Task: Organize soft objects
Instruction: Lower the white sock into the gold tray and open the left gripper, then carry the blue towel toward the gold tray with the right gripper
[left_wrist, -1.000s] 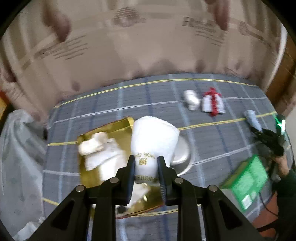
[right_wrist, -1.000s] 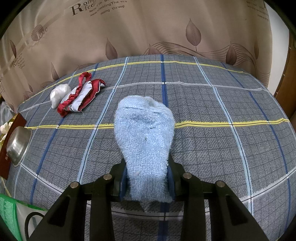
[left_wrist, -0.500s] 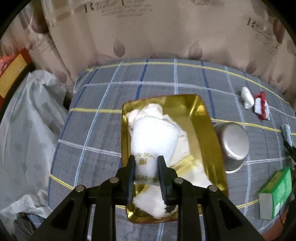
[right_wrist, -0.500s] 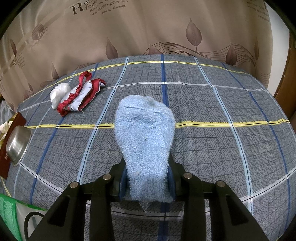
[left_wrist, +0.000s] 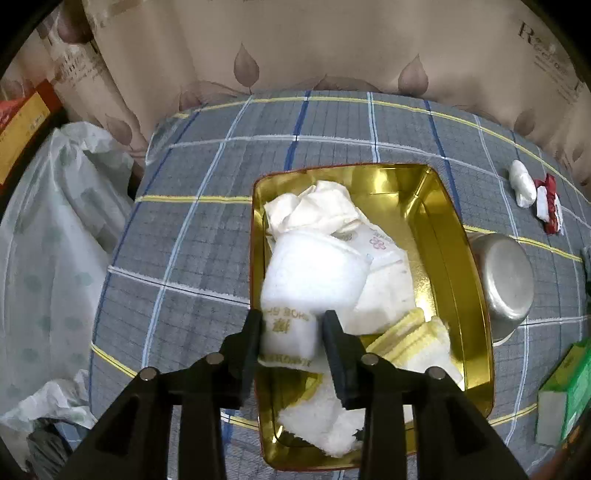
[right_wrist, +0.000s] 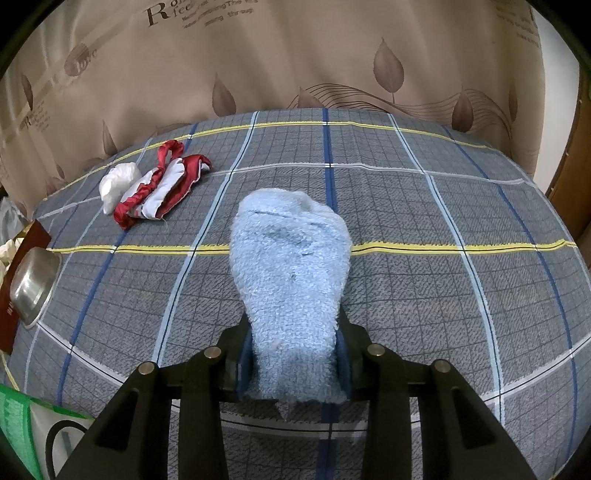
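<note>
White towel (left_wrist: 314, 273) over gold tray (left_wrist: 476, 295), left fingers (left_wrist: 255, 339) opening; right fingers (right_wrist: 242, 354) seemingly grasp blue towel (right_wrist: 291, 266).

Towels (left_wrist: 314, 273) in tray (left_wrist: 447, 236); bowl (left_wrist: 506, 277) right of tray.

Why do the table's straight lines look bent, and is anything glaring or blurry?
Left wrist view: the fisheye lens bows the checked cloth, and the gold tray throws bright reflections off its walls; the picture is sharp. Right wrist view: the same bulge and dark round corners, even soft light, and the blue towel is crisp.
</note>
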